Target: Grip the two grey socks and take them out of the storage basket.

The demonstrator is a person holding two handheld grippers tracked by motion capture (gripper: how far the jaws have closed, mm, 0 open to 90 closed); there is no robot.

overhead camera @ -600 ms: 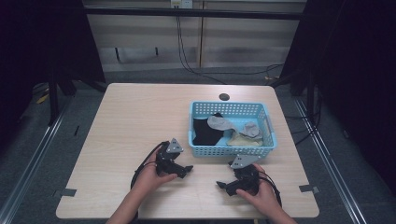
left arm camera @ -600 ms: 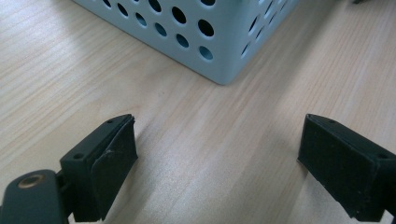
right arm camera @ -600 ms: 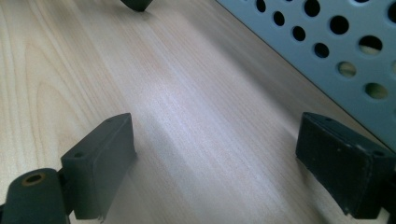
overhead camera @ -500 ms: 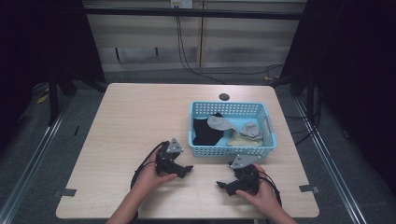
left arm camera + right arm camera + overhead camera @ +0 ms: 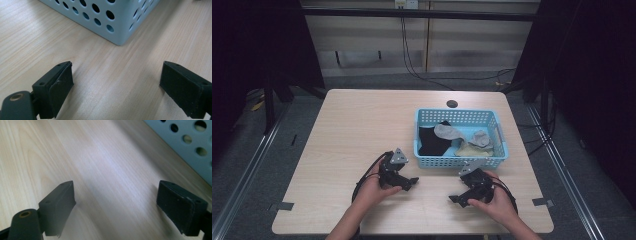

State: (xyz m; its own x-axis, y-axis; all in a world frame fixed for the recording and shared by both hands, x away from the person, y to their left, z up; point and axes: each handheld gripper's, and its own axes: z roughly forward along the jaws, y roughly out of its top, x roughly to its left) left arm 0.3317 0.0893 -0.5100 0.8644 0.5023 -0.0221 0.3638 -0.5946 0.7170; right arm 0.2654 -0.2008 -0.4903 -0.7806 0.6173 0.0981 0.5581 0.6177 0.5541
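Note:
A light blue perforated basket [image 5: 458, 161] stands on the right half of the wooden table [image 5: 357, 125]. In it lie a black sock [image 5: 431, 140], a grey sock [image 5: 449, 131] and a folded pale cloth [image 5: 473, 148]. My left gripper [image 5: 413, 182] rests low over the table just left of the basket's near corner [image 5: 120, 37], jaws wide open and empty. My right gripper [image 5: 455, 199] sits in front of the basket's near wall [image 5: 185, 142], pointing left, also open with only bare wood between its pads.
A small dark round hole [image 5: 452, 104] marks the table behind the basket. Cables [image 5: 362, 180] trail from both grippers toward the person's hands. Metal floor rails [image 5: 252, 160] run along both sides of the table, and dark curtains surround the area.

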